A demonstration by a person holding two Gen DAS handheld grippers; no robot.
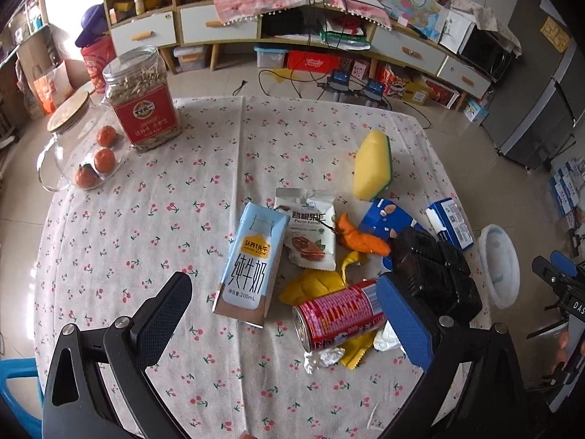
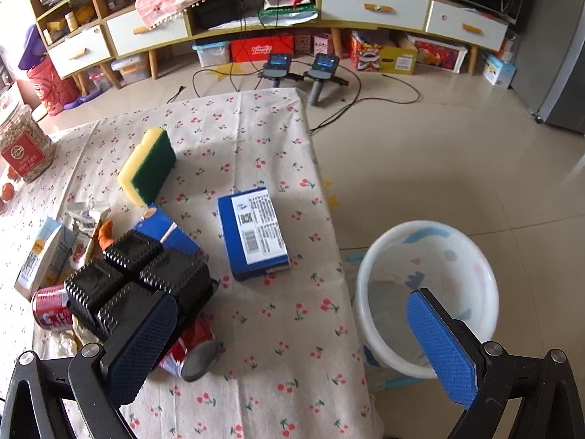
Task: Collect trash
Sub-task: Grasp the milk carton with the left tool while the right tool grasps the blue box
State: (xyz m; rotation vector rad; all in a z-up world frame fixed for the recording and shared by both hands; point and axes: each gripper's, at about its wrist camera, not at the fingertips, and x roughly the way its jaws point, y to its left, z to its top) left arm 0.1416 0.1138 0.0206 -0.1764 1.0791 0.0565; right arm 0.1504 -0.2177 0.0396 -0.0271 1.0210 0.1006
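We see both grippers, left gripper [image 1: 289, 303] and right gripper [image 2: 292, 333], spread apart, empty. Pale-blue cardboard milk carton [image 1: 252, 261] lies beside red metal can [image 1: 338, 316]; light, crushable, grab mid-body.

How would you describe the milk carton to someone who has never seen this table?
On the cherry-print tablecloth, find the litter pile nearest the camera. At its left edge lies the milk carton, beside a red can. It alone is pale blue with large black characters.
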